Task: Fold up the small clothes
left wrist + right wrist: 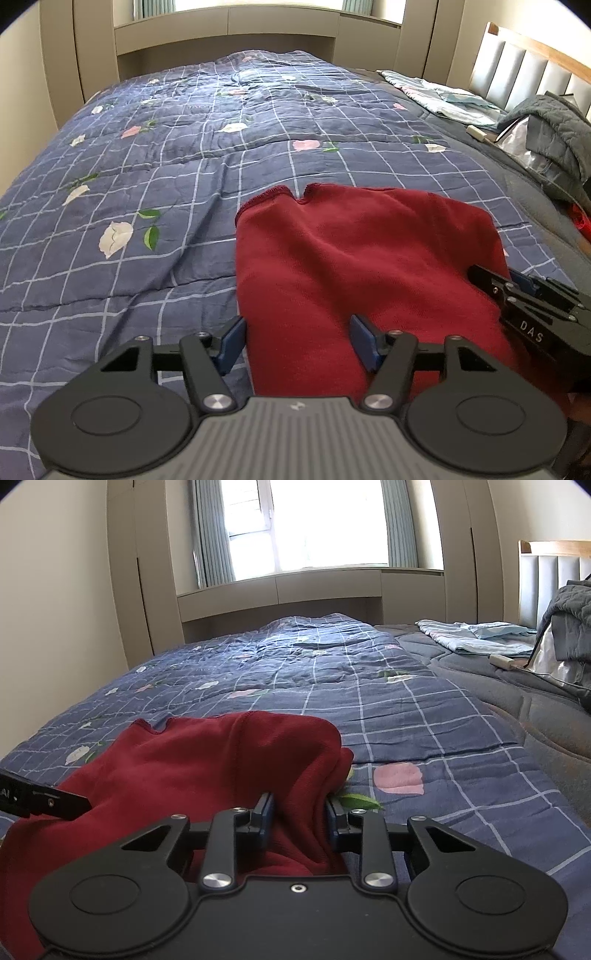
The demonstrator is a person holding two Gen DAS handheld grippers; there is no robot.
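Note:
A dark red garment (369,258) lies on the blue checked floral quilt (166,147), its hemmed edge pointing away from me. My left gripper (297,341) is open, its blue pads either side of the garment's near left part. My right gripper (300,821) has its jaws partly closed around a bunched fold of the red garment (203,775) at its right edge. The right gripper also shows in the left wrist view (524,302), at the garment's right side. The left gripper's tip shows in the right wrist view (44,799).
A folded light blue cloth (443,96) lies near the padded headboard (524,66). A grey quilted jacket (554,125) and a silvery bag sit at the right. Cabinets and a window ledge (314,587) stand beyond the bed.

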